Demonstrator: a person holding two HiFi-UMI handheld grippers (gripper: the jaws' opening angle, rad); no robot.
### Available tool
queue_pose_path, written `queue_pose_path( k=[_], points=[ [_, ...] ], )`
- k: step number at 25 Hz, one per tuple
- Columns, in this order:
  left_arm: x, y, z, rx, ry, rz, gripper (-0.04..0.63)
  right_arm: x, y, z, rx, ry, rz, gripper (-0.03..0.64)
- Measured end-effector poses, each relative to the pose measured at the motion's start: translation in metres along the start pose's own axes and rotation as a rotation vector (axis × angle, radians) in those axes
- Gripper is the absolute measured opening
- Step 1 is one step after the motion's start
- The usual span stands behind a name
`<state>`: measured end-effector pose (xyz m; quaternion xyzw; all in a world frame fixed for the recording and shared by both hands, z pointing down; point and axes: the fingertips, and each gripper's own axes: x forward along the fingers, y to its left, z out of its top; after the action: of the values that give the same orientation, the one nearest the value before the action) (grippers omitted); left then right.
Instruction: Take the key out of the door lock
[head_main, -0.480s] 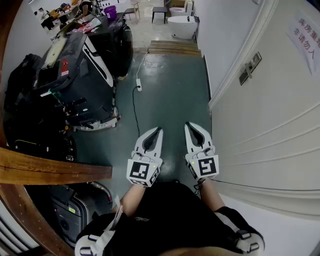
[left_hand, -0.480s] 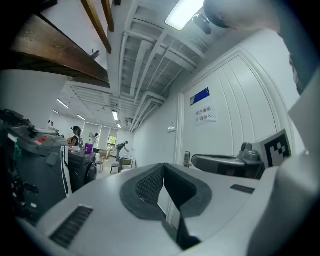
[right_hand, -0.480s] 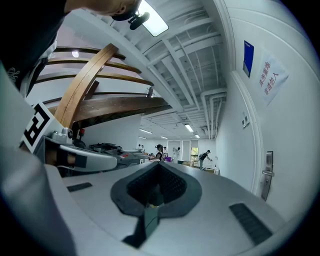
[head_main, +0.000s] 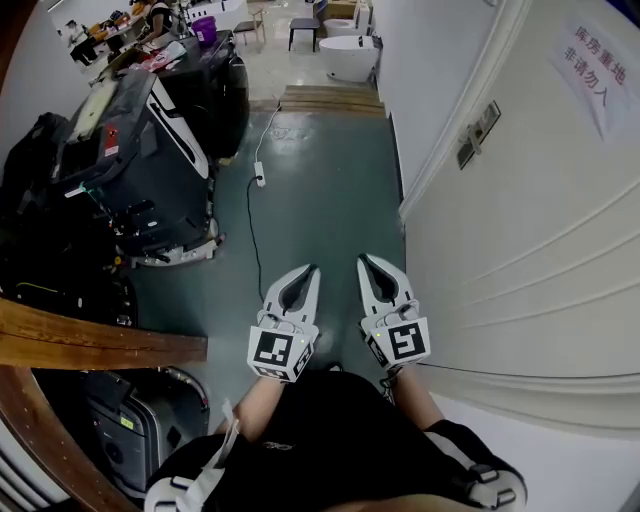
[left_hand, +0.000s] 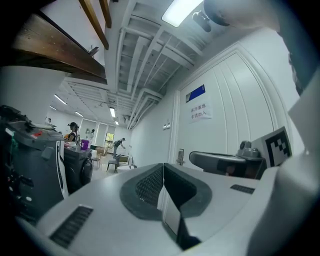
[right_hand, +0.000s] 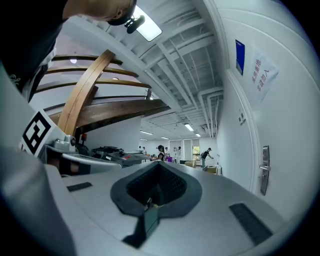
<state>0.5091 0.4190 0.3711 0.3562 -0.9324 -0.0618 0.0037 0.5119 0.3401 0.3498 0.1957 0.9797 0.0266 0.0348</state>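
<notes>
The white door (head_main: 540, 230) runs along the right of the head view, and its metal lock plate with handle (head_main: 477, 132) sits far ahead of both grippers. The same lock plate (right_hand: 264, 170) shows at the right of the right gripper view and small in the left gripper view as the lock plate (left_hand: 180, 156). No key can be made out at this distance. My left gripper (head_main: 311, 268) and right gripper (head_main: 363, 260) are held level side by side over the green floor, both shut with nothing between the jaws. In their own views the left gripper (left_hand: 163, 165) and right gripper (right_hand: 159, 165) point down the corridor.
A large dark machine (head_main: 130, 150) stands at the left. A power strip with its cable (head_main: 259, 175) lies on the green floor. A wooden stair beam (head_main: 90, 345) crosses the lower left. Steps (head_main: 330, 97) and a white tub (head_main: 347, 55) lie ahead. A paper sign (head_main: 590, 70) hangs on the door.
The whole head view has shifted a little: the lock plate and the floor machine sit slightly further left. Both grippers stay side by side and shut.
</notes>
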Motion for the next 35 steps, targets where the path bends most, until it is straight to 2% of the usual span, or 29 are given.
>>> queue_pose_path(
  k=[3, 7, 13, 17, 23, 31, 35],
  points=[
    [-0.002, -0.011, -0.015, -0.012, 0.025, 0.018, 0.025, -0.012, -0.004, -0.015, 0.054, 0.018, 0.022, 0.019],
    [-0.004, -0.02, -0.032, -0.014, 0.067, 0.042, 0.025, -0.021, -0.014, -0.034, 0.05, 0.069, 0.02, 0.125],
    [0.008, -0.019, -0.041, -0.001, 0.105, 0.044, 0.025, -0.016, -0.031, -0.043, 0.054, 0.063, 0.005, 0.148],
    [0.028, -0.008, -0.055, -0.012, 0.122, 0.033, 0.025, -0.004, -0.047, -0.062, 0.054, 0.091, -0.022, 0.196],
    [0.076, 0.021, -0.047, -0.016, 0.093, 0.01, 0.025, 0.04, -0.077, -0.057, 0.026, 0.083, -0.044, 0.204],
    [0.158, 0.09, -0.021, -0.018, 0.06, -0.025, 0.025, 0.14, -0.111, -0.041, -0.008, 0.076, -0.06, 0.216],
    [0.185, 0.131, -0.009, -0.039, 0.037, -0.017, 0.025, 0.191, -0.118, -0.036, -0.017, 0.113, -0.052, 0.216]
  ],
)
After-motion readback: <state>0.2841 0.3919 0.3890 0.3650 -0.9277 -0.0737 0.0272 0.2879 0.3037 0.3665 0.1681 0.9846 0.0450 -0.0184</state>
